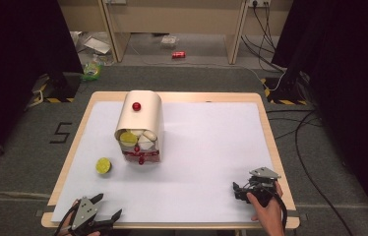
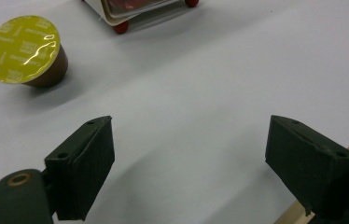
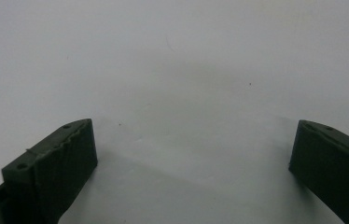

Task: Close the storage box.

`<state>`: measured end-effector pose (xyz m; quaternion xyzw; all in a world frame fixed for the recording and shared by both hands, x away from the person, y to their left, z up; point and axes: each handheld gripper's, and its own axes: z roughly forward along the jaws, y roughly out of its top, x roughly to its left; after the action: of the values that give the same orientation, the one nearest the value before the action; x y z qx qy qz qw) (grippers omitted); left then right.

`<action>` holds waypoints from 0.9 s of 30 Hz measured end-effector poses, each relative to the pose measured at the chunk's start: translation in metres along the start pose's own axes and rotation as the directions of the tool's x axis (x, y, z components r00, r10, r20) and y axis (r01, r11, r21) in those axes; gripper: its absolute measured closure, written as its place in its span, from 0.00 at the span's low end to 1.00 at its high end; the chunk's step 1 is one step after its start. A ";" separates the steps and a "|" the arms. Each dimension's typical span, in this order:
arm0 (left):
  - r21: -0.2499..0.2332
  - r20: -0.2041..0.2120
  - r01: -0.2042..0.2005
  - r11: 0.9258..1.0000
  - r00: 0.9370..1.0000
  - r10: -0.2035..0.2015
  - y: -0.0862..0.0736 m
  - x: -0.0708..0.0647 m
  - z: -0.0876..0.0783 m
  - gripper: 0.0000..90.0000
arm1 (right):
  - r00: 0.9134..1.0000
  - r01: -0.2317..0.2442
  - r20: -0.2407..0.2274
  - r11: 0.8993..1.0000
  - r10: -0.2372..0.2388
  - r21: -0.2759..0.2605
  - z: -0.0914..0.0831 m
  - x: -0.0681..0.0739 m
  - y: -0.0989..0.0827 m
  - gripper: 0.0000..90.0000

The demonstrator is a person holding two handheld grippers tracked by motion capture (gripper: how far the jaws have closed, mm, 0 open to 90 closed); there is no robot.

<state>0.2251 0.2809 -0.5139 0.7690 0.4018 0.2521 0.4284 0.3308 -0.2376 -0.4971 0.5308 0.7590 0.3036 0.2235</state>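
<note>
Reaching for the coffee capsule, we should straddle it squarely with our left gripper, jaws wide and empty.

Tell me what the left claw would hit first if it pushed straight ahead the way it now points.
Probably nothing soon: the left claw stands open over bare white sheet. The yellow-lidded capsule lies off to the left of its line. Farther ahead stands the cream dispenser, likely the first thing met, though depth is unclear.

A wooden-edged bench carries a white sheet. On the sheet stand a cream capsule dispenser and, just beside it, a yellow-lidded capsule.
</note>
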 end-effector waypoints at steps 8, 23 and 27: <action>-0.006 -0.001 -0.027 1.000 1.000 0.027 -0.008 -0.003 -0.005 0.17 | 1.000 0.001 0.001 1.000 -0.001 0.000 0.000 0.000 0.000 0.01; -0.068 -0.023 0.011 0.998 1.000 -0.013 -0.021 -0.008 -0.009 0.17 | 1.000 0.000 0.002 1.000 0.000 0.000 0.000 0.000 0.000 0.01; -0.071 -0.005 0.034 0.997 0.999 -0.034 -0.023 -0.007 -0.010 0.17 | 1.000 0.000 0.001 1.000 0.000 0.000 0.000 0.000 0.000 0.01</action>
<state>0.2049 0.2872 -0.5289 0.7455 0.4071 0.2614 0.4584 0.3305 -0.2373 -0.4971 0.5308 0.7589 0.3034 0.2240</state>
